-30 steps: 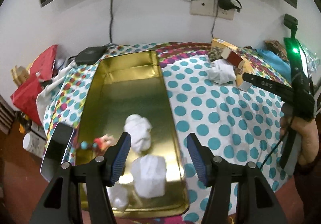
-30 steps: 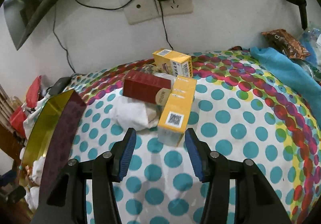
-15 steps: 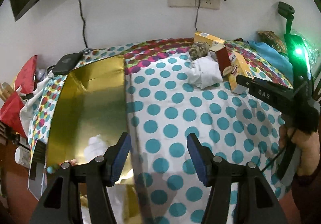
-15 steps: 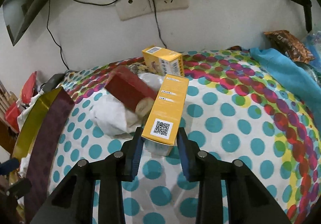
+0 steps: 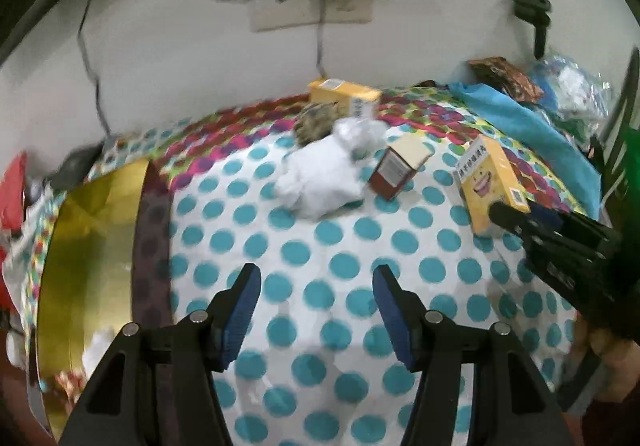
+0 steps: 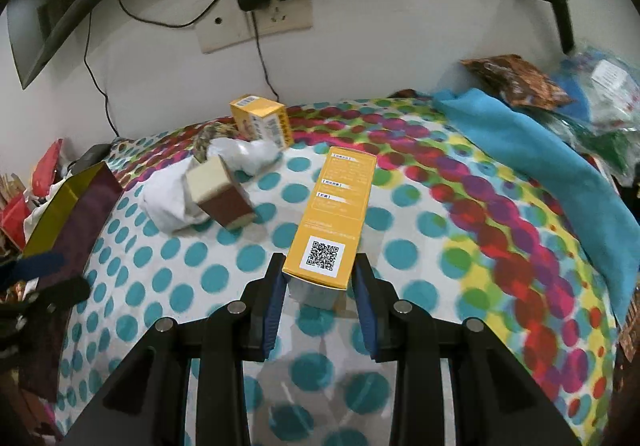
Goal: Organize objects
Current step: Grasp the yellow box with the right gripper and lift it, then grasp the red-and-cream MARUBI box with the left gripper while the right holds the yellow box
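Right gripper (image 6: 318, 282) pinches the near end of the long yellow box (image 6: 334, 214) on the dotted cloth (image 6: 224, 270). Left gripper (image 5: 316, 302) hangs wide, empty. Risk: an end-only grip could let the box droop or twist free when lifted toward the gold tray (image 5: 92, 246), far left.

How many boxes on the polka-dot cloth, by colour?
Yellow boxes: 2, the long one clamped in the right gripper and a smaller one by the wall.
Dark red boxes: 1, leaning on white crumpled paper.
Total: 3
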`<state>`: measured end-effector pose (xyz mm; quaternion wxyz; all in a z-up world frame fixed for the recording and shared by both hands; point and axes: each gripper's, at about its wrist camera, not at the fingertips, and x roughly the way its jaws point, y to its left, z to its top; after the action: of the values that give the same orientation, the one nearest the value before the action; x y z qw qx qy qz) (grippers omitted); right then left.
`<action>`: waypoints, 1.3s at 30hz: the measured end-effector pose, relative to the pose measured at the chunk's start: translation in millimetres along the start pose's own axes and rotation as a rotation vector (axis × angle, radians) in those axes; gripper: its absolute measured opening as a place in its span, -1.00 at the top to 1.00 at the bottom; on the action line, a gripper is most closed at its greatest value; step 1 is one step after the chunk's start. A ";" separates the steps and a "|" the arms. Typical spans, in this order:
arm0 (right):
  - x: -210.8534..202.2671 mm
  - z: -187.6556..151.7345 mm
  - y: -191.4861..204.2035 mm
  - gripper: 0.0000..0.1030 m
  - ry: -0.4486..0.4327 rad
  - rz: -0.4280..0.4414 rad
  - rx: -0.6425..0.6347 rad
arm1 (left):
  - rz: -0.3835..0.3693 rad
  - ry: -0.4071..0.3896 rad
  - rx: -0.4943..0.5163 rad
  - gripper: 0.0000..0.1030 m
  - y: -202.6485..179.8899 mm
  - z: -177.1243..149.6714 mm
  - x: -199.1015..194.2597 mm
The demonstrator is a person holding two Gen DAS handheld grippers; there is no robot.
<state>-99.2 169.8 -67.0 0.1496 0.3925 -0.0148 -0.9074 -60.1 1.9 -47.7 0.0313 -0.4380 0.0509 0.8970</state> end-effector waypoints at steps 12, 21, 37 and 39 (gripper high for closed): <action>-11.0 -19.8 -13.9 0.48 -0.002 0.059 0.034 | -0.185 -0.019 0.095 -0.21 -40.6 46.8 41.8; -9.1 -19.7 -21.9 0.48 -0.003 0.110 0.080 | -0.144 0.030 -0.011 -0.22 -49.6 63.3 83.7; -2.8 -22.2 -30.9 0.47 0.012 0.174 0.126 | -0.146 0.008 -0.120 0.28 -44.0 65.4 99.3; -2.6 -21.8 -30.4 0.47 0.012 0.176 0.128 | -0.140 0.004 -0.114 0.28 -47.4 62.9 96.6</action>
<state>-89.8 201.4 -84.7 0.2035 0.4037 -0.1061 -0.8856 -163.9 57.6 -88.6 0.0690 -0.4434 -0.0310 0.8931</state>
